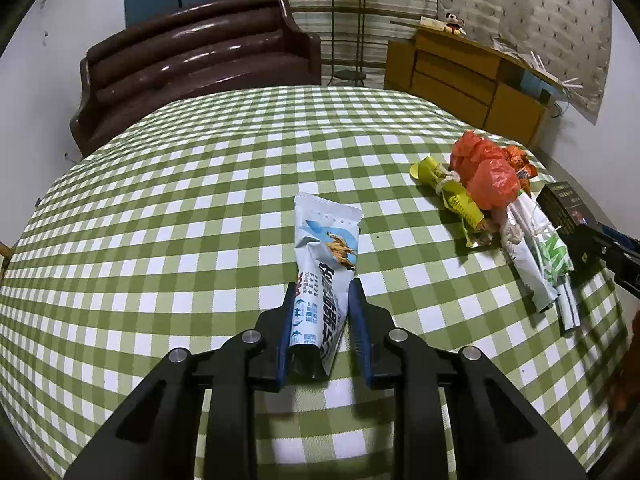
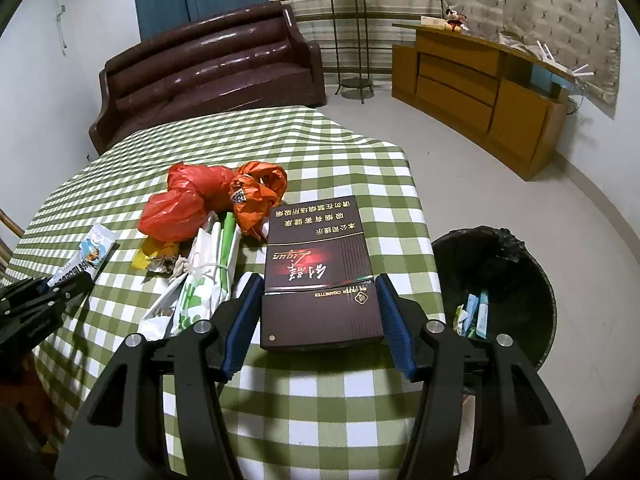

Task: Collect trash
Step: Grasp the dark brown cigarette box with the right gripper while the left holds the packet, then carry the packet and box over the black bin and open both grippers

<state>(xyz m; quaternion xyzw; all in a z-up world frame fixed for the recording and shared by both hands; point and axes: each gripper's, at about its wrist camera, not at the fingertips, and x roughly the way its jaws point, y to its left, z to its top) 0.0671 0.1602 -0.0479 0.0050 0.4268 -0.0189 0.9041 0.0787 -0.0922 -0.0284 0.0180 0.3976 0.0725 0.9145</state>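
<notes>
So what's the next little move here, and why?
Probably lift the cigarette box and swing it right over the bin: the right gripper already clamps the box, and the bin stands just beside the table.

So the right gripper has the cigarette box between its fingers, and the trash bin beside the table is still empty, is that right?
Not quite. The right gripper does have the cigarette box between its fingers, but the trash bin beside the table is not empty: the right wrist view shows a few wrappers already lying inside it.
</notes>
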